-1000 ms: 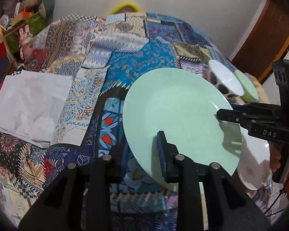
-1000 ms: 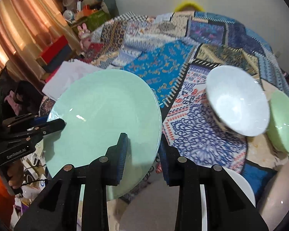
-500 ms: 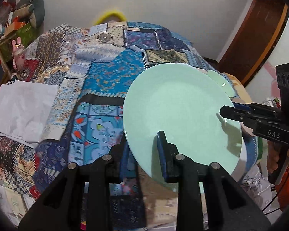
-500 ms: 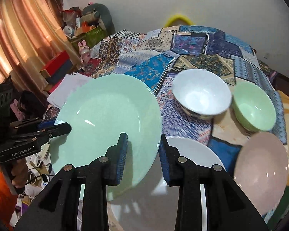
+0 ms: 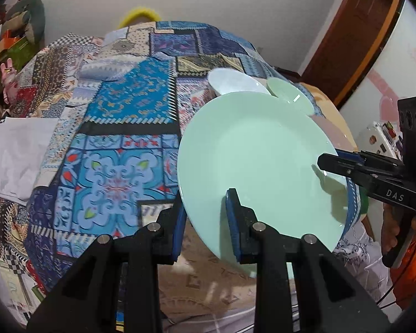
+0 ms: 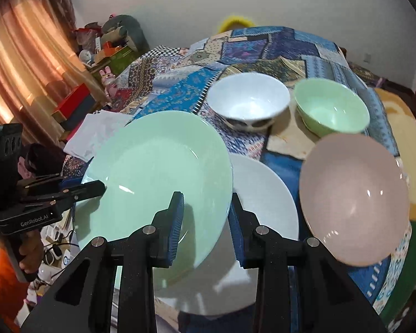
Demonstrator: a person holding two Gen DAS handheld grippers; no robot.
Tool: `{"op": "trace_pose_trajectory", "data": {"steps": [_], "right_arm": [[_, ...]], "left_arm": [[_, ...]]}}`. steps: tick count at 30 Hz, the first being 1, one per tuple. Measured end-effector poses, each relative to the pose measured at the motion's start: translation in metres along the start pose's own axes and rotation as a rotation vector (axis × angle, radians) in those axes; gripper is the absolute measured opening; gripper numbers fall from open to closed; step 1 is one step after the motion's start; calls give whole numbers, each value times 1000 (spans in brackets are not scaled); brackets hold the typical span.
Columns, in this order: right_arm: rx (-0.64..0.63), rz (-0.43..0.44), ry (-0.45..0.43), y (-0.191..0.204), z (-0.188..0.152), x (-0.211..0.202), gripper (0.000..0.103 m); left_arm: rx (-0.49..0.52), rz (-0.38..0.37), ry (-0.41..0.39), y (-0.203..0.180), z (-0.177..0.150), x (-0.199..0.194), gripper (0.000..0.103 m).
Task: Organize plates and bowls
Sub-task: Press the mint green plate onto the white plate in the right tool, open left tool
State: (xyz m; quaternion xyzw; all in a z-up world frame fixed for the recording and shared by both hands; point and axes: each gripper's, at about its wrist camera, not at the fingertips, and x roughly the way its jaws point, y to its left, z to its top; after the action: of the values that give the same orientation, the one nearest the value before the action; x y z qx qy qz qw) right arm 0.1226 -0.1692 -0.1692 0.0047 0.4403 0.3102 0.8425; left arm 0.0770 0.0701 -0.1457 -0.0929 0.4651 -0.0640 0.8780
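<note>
Patchwork cloth covers the bed where the dishes sit. We carry the mint-green plate aloft between both tongs, left tongs and right tongs each clenched on opposite rims to keep it level, just over the white plate, likely to stack; bowls wait beyond

Your left gripper and right gripper are matte black with blue ribbed pads and silver screws; white "DAS" lettering at right, "GenRobot.AI" at left, orange sleeves at the frame edges
</note>
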Motion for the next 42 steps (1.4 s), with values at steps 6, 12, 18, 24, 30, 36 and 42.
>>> {"op": "trace_pose_trajectory", "data": {"steps": [6, 12, 18, 24, 30, 36, 42], "right_arm": [[31, -1, 6, -11, -17, 1, 29], [72, 0, 16, -26, -27, 2, 29], [108, -5, 17, -36, -33, 5, 29], [134, 5, 16, -42, -35, 8, 29], [152, 11, -3, -47, -40, 7, 30], [171, 27, -9, -51, -40, 4, 30], [158, 8, -22, -48, -42, 2, 29]], "left_arm": [[-9, -20, 49, -10, -10, 19, 27], [-3, -27, 80, -18, -16, 35, 27], [26, -24, 100, -27, -18, 46, 27], [42, -16, 115, -33, -14, 57, 27], [40, 14, 118, -35, -10, 65, 28], [29, 33, 138, -36, -10, 77, 29], [59, 71, 131, -42, -10, 78, 29]]}}
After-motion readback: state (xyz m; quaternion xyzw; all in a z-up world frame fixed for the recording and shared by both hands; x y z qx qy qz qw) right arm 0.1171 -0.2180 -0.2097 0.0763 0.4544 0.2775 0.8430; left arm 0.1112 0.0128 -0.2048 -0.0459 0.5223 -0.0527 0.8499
